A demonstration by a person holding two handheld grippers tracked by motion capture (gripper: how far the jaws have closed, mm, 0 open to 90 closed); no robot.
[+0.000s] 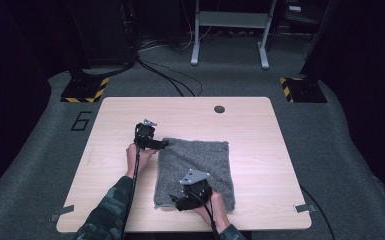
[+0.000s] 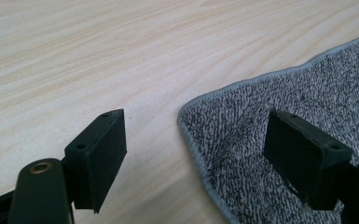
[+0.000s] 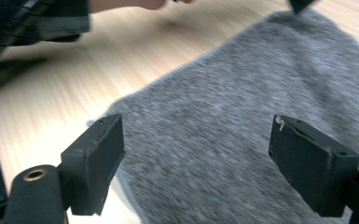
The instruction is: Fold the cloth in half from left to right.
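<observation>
Straddling towel [image 2: 307, 107] corner, left tongs [image 2: 196, 154]

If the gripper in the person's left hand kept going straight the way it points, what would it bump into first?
Most likely the corner of the grey towel: the left gripper has its open jaws astride that corner, angled down at the table. Depth is hard to judge.

high view: taken from above the near table [image 1: 260, 115] edge, facing forward and down. gripper views: shot low and close along black jaws, left over a towel [image 2: 279, 112] corner, right over its near edge. towel shared throughout.
</observation>
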